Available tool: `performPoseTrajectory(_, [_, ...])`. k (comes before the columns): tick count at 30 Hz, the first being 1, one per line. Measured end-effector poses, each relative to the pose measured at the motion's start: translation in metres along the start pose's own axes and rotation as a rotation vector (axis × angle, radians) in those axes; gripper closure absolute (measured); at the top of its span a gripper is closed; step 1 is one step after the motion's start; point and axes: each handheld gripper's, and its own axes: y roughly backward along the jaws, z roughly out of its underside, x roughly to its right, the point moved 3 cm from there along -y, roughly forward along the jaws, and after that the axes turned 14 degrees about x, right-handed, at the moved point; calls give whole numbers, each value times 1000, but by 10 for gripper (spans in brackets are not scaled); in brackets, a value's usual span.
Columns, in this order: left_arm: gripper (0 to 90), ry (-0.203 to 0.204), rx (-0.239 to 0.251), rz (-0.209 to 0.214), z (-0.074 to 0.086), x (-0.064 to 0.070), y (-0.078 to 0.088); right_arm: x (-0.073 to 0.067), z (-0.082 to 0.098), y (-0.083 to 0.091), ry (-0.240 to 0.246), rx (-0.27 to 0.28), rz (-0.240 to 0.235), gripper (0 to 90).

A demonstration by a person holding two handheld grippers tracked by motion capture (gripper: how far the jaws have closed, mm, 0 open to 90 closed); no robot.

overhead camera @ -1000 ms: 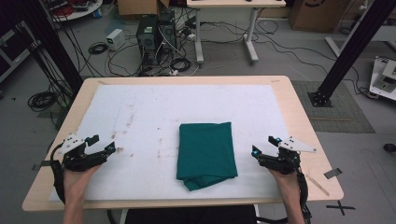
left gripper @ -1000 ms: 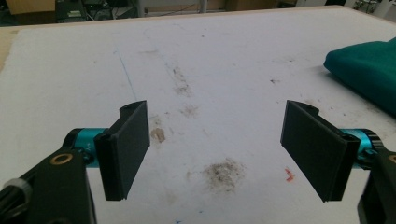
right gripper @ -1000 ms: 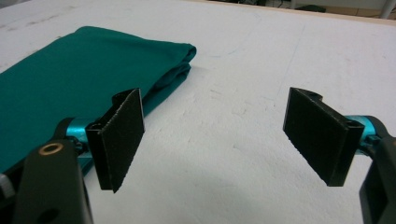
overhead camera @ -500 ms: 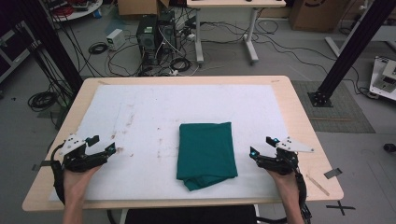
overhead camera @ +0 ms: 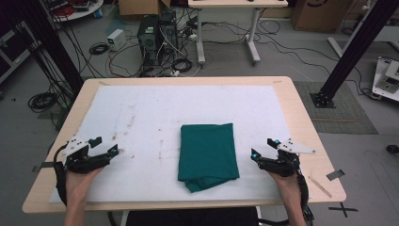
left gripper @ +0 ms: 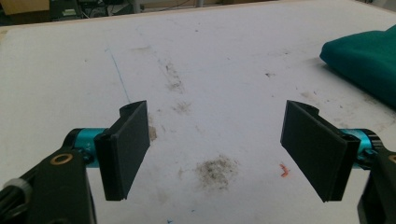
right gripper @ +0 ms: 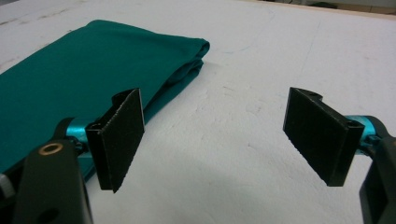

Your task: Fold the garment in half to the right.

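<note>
Cloth lies folded mid-desk; both tools, left at 8 o'clock, right at 4, gape wide, likely about to grasp its edge.

The folded dark green cloth ran off the right edge in the left gripper view, and off the left edge in the right gripper view, so its full shape couldn't be seen.

white table cover, stained | computer towers behind table | cables on floor
</note>
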Motion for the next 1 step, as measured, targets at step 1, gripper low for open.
performPoseTrajectory(1, [239, 3, 5, -3, 0, 0, 0, 0, 0, 0, -2, -1, -1, 211])
